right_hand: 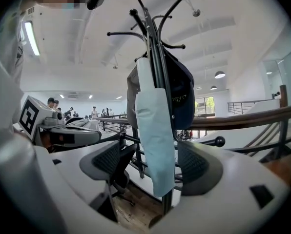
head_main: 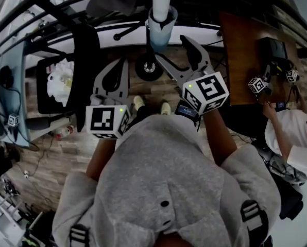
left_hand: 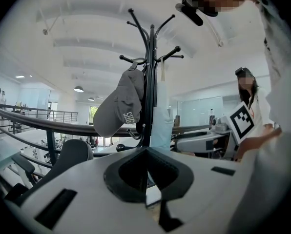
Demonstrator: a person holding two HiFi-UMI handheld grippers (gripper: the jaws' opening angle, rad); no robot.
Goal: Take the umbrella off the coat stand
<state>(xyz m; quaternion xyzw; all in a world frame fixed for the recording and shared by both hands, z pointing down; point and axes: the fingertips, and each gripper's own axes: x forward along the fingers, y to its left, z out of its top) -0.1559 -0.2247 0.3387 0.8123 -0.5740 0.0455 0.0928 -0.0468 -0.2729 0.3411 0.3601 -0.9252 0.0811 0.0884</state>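
A black coat stand (left_hand: pixel 151 57) carries a folded light-blue umbrella (right_hand: pixel 155 130) that hangs straight down along its pole. A grey cap (left_hand: pixel 118 106) hangs on another hook beside it, and a dark cap (right_hand: pixel 182 89) shows behind the umbrella. My right gripper (right_hand: pixel 153 165) is open, its pads on either side of the umbrella's lower part without pressing on it. In the head view the umbrella (head_main: pixel 161 24) lies just beyond the right gripper (head_main: pixel 170 48). My left gripper (head_main: pixel 121 64) is shut and empty, left of the stand's round base (head_main: pixel 149 69), pointing at the pole.
A wooden desk (head_main: pixel 246 55) stands to the right, with another person (head_main: pixel 293 133) who holds marker cubes. A dark chair (head_main: pixel 66 81) with a white object is at the left. A curved railing (left_hand: pixel 38 123) runs behind the stand. My shoes (head_main: pixel 138 103) stand on wood flooring near the base.
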